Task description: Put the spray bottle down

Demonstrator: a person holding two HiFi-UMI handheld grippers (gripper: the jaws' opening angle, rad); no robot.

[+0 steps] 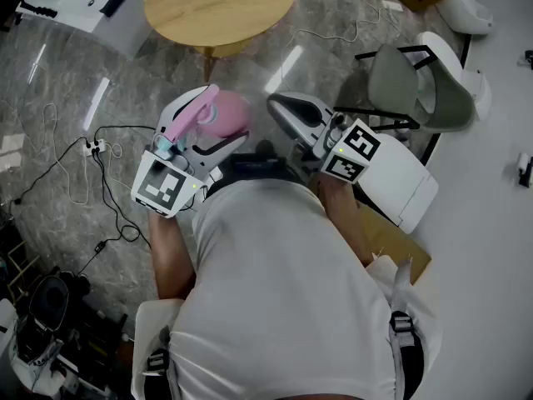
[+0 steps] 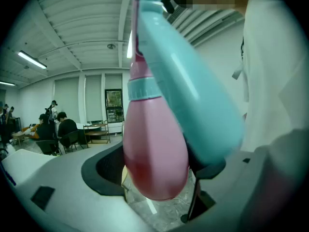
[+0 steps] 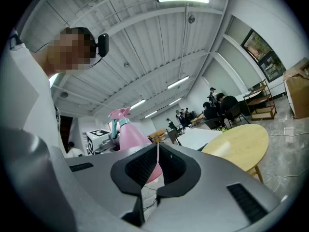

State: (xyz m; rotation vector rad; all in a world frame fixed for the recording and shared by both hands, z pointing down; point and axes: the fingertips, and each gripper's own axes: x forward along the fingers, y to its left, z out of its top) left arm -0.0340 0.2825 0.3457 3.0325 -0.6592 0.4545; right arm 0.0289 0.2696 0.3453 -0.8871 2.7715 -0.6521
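The left claw (image 2: 154, 177) is pinching the one spray bottle (image 1: 226, 112) around its pink body, holding it in the air in front of the person. The bottle's long axis is tilting, with the spray head back toward the hand and the rounded base forward. The right claw (image 3: 157, 170) is sitting pressed together, empty, beside it. The one round wooden surface (image 1: 221, 2) is lying ahead of both claws, well apart and lower.
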